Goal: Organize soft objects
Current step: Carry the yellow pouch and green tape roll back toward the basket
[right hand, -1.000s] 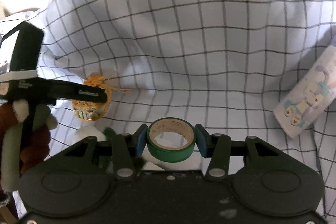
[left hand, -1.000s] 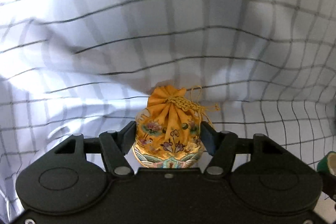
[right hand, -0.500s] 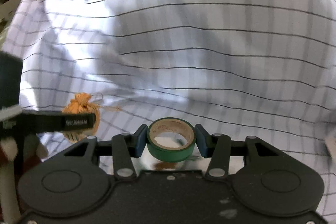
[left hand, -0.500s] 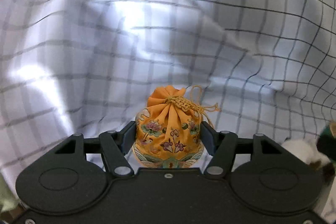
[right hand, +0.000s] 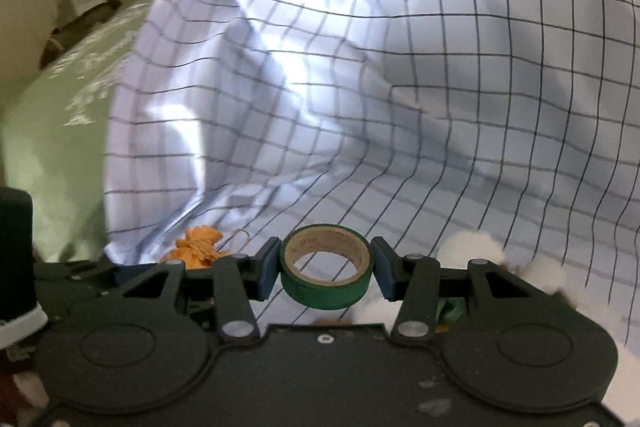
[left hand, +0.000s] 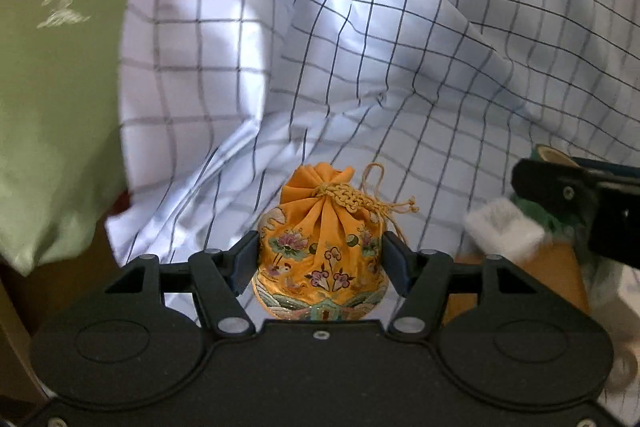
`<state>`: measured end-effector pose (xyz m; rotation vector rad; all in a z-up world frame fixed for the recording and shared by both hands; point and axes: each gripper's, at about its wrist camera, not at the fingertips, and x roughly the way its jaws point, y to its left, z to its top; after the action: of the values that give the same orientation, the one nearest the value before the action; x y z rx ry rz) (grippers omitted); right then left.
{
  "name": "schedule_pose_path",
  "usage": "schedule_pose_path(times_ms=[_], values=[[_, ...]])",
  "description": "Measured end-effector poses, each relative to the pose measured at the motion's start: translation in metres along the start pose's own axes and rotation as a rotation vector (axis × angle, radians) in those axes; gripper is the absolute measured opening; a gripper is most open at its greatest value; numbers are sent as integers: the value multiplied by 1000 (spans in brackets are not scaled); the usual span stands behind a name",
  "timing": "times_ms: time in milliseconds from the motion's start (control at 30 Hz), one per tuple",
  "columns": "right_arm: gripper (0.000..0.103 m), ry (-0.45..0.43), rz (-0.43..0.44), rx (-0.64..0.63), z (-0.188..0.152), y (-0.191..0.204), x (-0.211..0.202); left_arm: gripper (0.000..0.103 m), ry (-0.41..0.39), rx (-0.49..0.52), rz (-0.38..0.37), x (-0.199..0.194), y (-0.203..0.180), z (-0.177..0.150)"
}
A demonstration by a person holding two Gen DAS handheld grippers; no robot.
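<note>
Clamping pouch (left hand: 322, 251) (left gripper (left hand: 320, 259)) | right gripper (right hand: 325, 273): tape roll (right hand: 325, 273)

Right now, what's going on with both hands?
The left tool is shut on the orange drawstring pouch, held above the checked cloth. The right tool grips a green tape roll the same way. A green pillow lies to the left. Neither item is set down yet.
</note>
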<state>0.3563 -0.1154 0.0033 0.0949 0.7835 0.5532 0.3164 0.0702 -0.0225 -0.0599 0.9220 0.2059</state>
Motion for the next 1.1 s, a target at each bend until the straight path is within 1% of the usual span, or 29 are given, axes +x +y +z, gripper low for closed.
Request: schedule_pose_path(times_ms=[167,267,433,567,700,833,967,1033,1100], values=[[48,-12,24,-19,-32,23,-43,60,10,-5,-34,-33,6,-31],[48,-31,19,-31,-53,34,-73,60,5,0,-49,-55,9,-51],[48,-68,11,1,-91,47,-128,60,-32,27,-77,-96,10,-81],[48,-114,-24,39,-126,56,-171,60,-60,43,-119,-126,10,-102],[48,-171,-78,94,-165,63,-213,60,-91,80,-155,-150,3,-121],[48,-222,-141,175,-201,66,-248,60,-106,122,-209,-169,-8,-143],[48,-261,-256,246,-231,70,-270,60,-108,165,-244,-177,-20,-163],[48,-265,-329,260,-240,71,-274,60,-101,181,-251,-177,-25,-171],[48,-260,-375,275,-251,71,-278,60,-92,193,-252,-176,-29,-179]])
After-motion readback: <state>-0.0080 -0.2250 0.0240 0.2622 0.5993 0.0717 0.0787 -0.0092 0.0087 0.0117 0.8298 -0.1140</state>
